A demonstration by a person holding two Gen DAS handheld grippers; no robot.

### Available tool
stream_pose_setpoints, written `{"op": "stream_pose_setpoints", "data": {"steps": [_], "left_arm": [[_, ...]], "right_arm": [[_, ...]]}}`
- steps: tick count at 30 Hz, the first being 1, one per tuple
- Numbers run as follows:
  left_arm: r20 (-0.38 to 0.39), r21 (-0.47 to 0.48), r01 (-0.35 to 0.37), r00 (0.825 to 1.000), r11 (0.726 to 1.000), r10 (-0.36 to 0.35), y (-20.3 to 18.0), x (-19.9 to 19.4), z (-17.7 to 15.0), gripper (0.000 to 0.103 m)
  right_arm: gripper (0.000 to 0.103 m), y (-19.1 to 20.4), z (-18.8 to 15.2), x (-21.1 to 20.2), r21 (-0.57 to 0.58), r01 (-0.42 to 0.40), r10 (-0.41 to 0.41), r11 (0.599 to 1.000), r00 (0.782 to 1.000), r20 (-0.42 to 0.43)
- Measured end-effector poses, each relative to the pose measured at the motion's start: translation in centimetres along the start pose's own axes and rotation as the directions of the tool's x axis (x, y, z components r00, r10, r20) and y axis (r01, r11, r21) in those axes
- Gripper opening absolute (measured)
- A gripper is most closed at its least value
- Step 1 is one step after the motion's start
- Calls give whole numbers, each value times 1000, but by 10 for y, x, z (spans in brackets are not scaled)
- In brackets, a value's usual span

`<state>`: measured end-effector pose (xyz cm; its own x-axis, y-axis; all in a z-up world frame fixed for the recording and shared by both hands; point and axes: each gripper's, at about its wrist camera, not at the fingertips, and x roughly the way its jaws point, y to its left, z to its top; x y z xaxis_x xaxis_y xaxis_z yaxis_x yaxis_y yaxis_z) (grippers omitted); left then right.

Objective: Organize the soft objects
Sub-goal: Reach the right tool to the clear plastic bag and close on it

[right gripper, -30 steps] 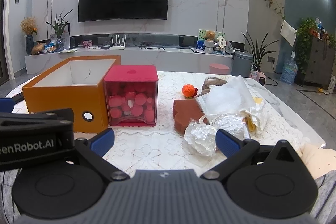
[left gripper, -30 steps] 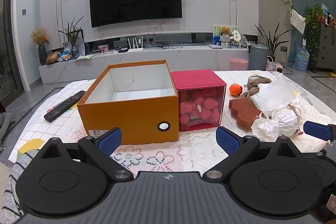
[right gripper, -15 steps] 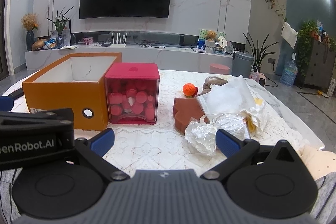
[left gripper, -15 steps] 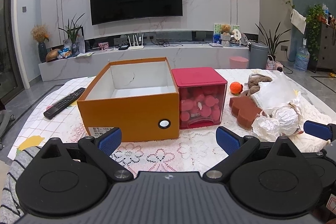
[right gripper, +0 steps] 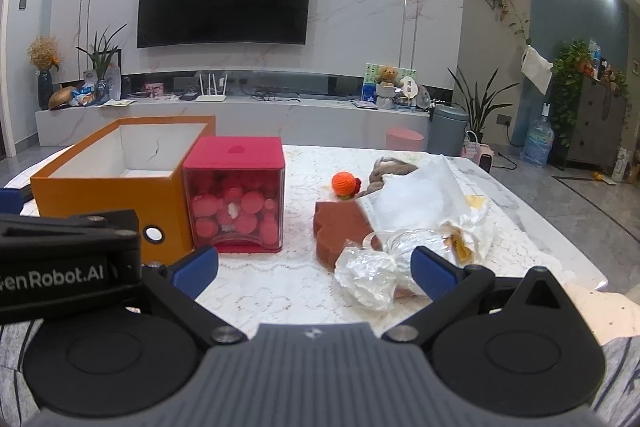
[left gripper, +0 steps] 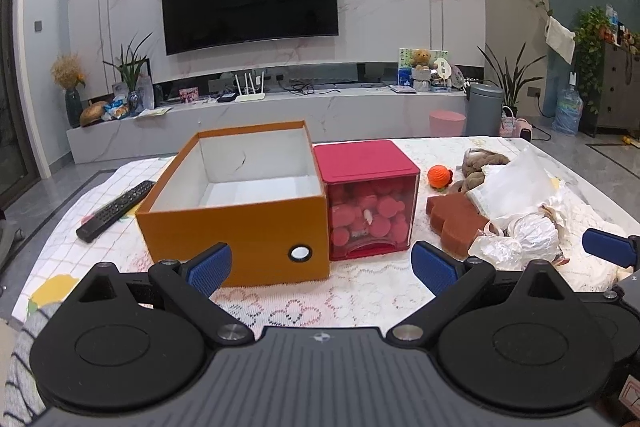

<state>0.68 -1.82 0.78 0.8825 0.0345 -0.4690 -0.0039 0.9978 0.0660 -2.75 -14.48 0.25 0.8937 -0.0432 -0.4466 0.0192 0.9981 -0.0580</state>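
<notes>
From my left camera I see a black remote control [left gripper: 114, 207] on the worktop [left gripper: 360, 291], left of the orange box [left gripper: 236, 215]; the right camera does not show it. The left view also looks deeper into the orange box, which is open on top with a white inside. The right view shows better the pile of soft things: the brown sponge-like block [right gripper: 340, 231], the crumpled clear plastic [right gripper: 368, 277] touching its near side, the white bag [right gripper: 420, 195] and the orange knitted ball [right gripper: 345, 183] behind the block. The red cube container [right gripper: 236, 195] stands just beside the orange box and is full of red round pieces.

The left gripper [left gripper: 320, 267] is held level, low over the near edge of the worktop, its jaws spread wide with nothing between. The right gripper [right gripper: 314, 269] is level beside it, jaws also wide and empty, the plastic near its right fingertip.
</notes>
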Motion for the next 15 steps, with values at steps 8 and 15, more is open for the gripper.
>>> {"op": "stream_pose_setpoints", "data": {"steps": [8, 15], "left_arm": [[-26, -9, 58, 998, 998, -59, -11, 28, 26, 103], [-27, 119, 130, 991, 984, -127, -36, 66, 42, 103]], "right_arm": [[100, -20, 22, 19, 12, 96, -95, 995, 994, -52], [100, -76, 57, 41, 49, 221, -217, 974, 972, -87]]}}
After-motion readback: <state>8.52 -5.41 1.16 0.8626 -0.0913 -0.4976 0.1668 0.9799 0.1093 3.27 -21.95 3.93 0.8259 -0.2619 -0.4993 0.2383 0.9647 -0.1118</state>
